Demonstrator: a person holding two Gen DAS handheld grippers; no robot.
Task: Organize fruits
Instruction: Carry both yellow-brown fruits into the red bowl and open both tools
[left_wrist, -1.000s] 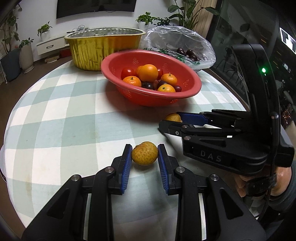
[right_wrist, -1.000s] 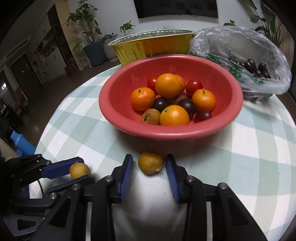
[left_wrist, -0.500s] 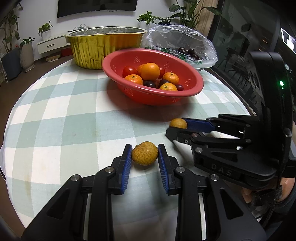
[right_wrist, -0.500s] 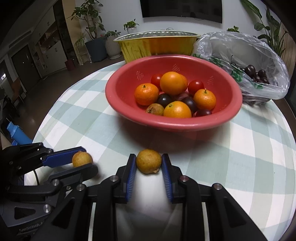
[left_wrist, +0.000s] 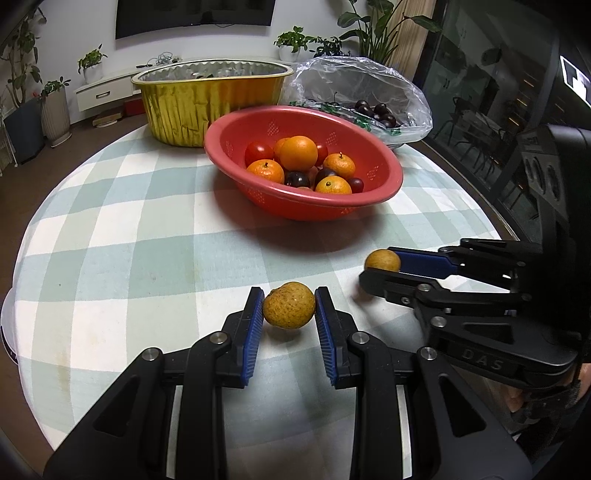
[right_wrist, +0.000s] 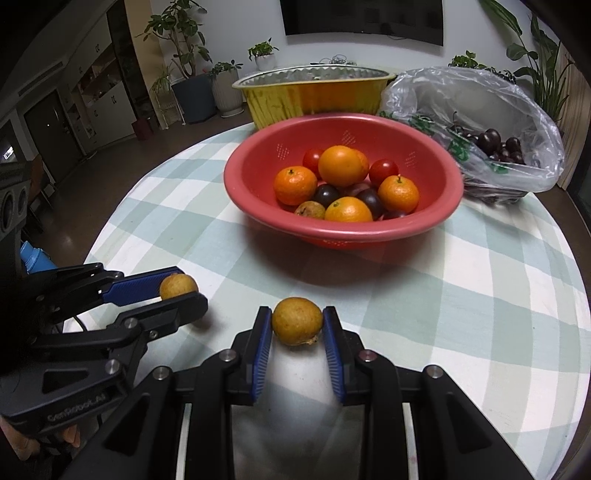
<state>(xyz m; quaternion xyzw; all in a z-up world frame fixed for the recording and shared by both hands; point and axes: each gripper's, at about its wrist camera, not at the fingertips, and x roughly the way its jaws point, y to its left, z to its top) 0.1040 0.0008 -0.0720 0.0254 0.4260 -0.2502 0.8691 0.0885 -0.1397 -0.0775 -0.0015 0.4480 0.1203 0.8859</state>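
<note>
My left gripper (left_wrist: 289, 308) is shut on a small yellow-brown fruit (left_wrist: 289, 305) and holds it just above the checked tablecloth. My right gripper (right_wrist: 297, 320) is shut on a second yellow-brown fruit (right_wrist: 297, 320), also lifted a little. Each gripper shows in the other view: the right one with its fruit (left_wrist: 382, 260) in the left wrist view, the left one with its fruit (right_wrist: 178, 286) in the right wrist view. A red colander bowl (left_wrist: 384, 192) (right_wrist: 240, 184) beyond them holds oranges, tomatoes, dark plums and one more yellow-brown fruit.
A gold foil pan (left_wrist: 207, 96) (right_wrist: 310, 96) stands behind the bowl. A clear plastic bag with dark cherries (left_wrist: 369, 99) (right_wrist: 491, 140) lies at the back right. The round table (left_wrist: 110, 221) has a green-and-white checked cloth; its edge is close below both grippers.
The right gripper closed on its fruit. Both grippers rose and drew back from the bowl, each with its fruit off the cloth.
</note>
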